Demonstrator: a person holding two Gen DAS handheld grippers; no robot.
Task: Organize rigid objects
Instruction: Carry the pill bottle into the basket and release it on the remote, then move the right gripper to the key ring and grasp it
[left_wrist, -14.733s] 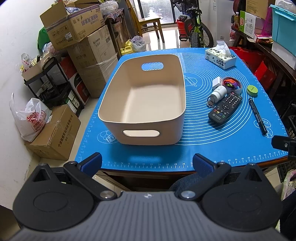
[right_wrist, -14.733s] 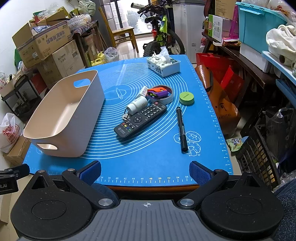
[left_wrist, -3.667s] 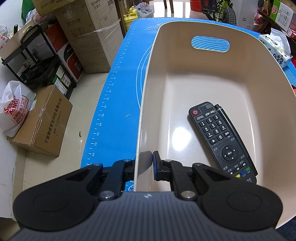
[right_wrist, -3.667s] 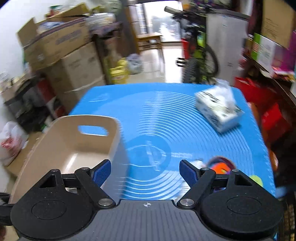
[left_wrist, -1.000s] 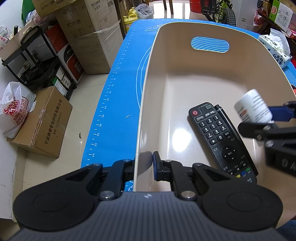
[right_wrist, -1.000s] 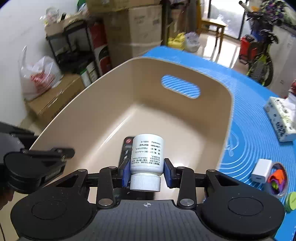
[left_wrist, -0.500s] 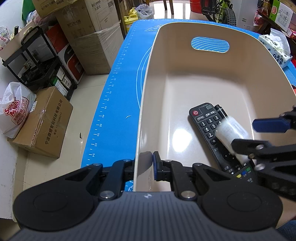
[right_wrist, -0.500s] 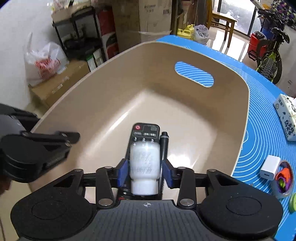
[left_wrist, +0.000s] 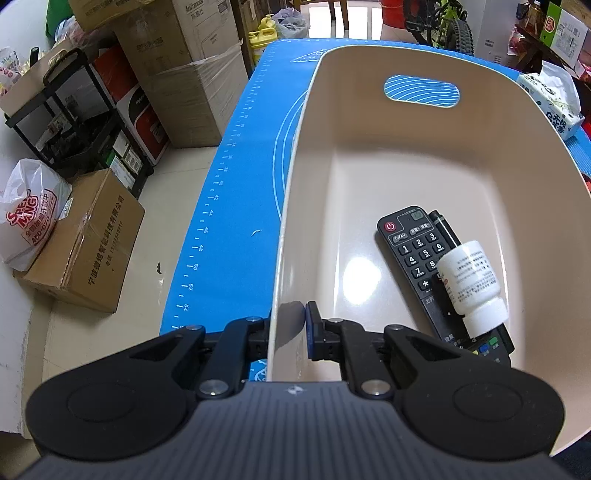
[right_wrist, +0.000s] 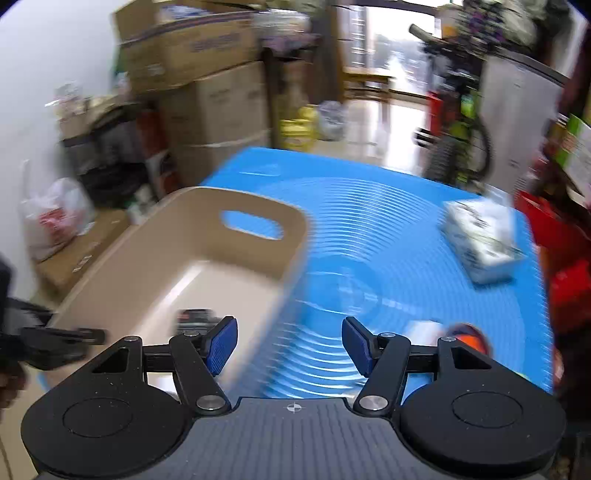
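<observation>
Cluttered storeroom, blue mat (left_wrist: 236, 155). My left gripper (left_wrist: 288, 325) clamps the bin (left_wrist: 480, 155) wall. Bottle (left_wrist: 471, 282), held a second ago, lies on the remote (left_wrist: 413, 247) inside; right gripper (right_wrist: 289, 345) empty, jaws opening.

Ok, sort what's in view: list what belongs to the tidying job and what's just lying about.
Part of the job:
- beige bin, its near wall clamped by the left gripper
- remote, black pen and white bottle, lying in the bin
- right gripper, empty, jaws opening

Just lying about:
- tissue box
- cardboard boxes
- bicycle
</observation>
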